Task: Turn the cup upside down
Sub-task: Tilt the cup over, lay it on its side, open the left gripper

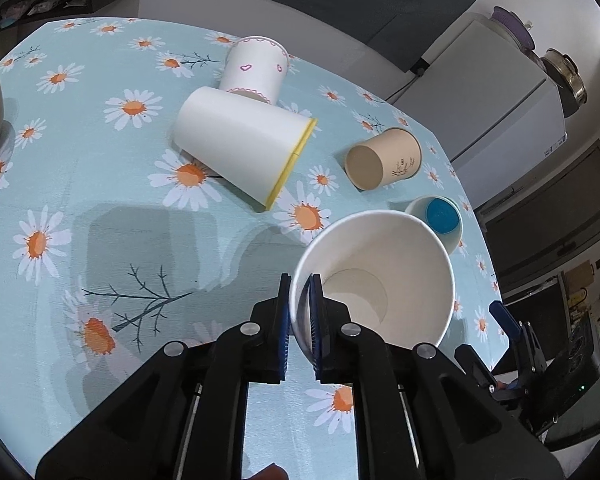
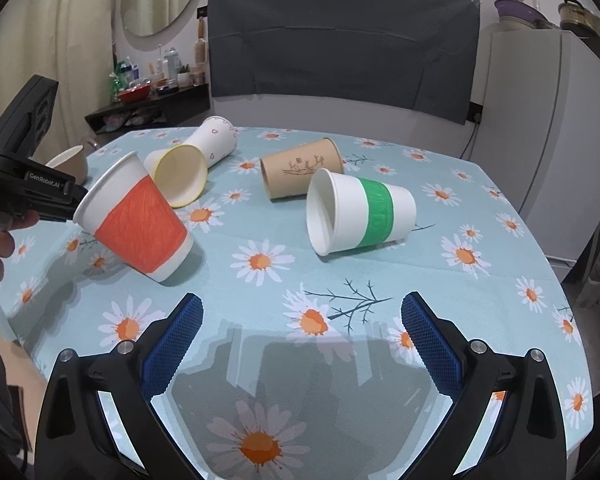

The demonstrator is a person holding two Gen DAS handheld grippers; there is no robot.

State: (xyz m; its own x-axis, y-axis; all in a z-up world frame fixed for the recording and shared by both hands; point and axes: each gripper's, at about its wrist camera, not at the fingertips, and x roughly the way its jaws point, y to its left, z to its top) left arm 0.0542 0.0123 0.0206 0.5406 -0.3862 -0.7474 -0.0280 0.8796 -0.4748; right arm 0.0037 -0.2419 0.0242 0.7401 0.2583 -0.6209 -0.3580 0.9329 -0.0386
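Observation:
My left gripper [image 1: 300, 280] is shut on the rim of a white paper cup [image 1: 380, 280], one finger inside the mouth and one outside. In the right wrist view this cup [image 2: 140, 228] has an orange band and is held tilted, its base close to the daisy tablecloth [image 2: 340, 264], with the left gripper [image 2: 74, 200] at its rim. My right gripper [image 2: 302, 316] is open and empty above the table's near edge. It also shows at the right of the left wrist view, where I cannot point to its fingertips' middle.
Several other cups lie on their sides: a yellow-rimmed one [image 2: 176, 174], a heart-patterned one [image 2: 216, 140], a brown one [image 2: 300, 168] and a green-banded one [image 2: 360, 212]. A bowl [image 2: 70, 160] stands at the far left. A fridge [image 2: 548, 140] is at the right.

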